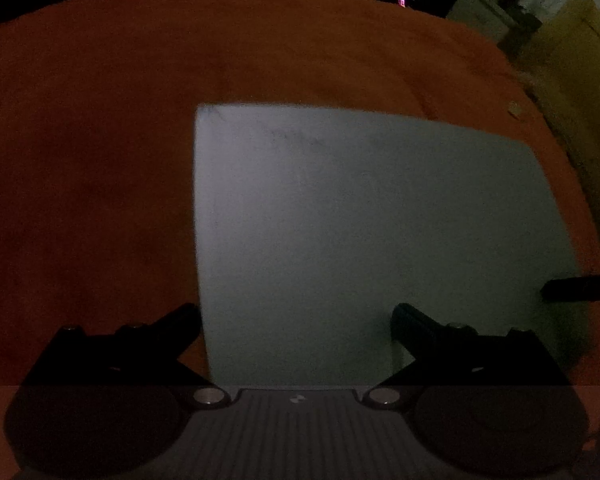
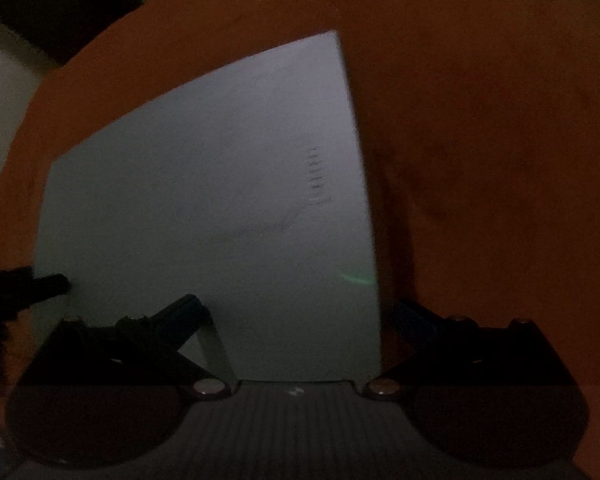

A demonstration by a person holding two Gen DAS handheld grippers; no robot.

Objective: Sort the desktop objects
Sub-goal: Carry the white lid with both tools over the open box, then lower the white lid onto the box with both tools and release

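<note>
The scene is very dim. A pale grey sheet (image 1: 360, 216) lies flat on an orange table cover (image 1: 100, 160). My left gripper (image 1: 296, 320) is open just above the sheet's near left edge, nothing between its fingers. The other gripper's dark tip (image 1: 576, 286) pokes in from the right edge of that view. In the right wrist view the same sheet (image 2: 220, 200) carries faint scribbles, and my right gripper (image 2: 296, 312) stands open over its near right corner, empty. The left gripper's tip (image 2: 32, 284) shows at the far left there.
The orange cover (image 2: 480, 140) spreads around the sheet on all sides. A small round thing (image 1: 514, 109) rests on the cover near its right edge. Dark furniture and a yellowish panel (image 1: 580, 64) stand beyond the table.
</note>
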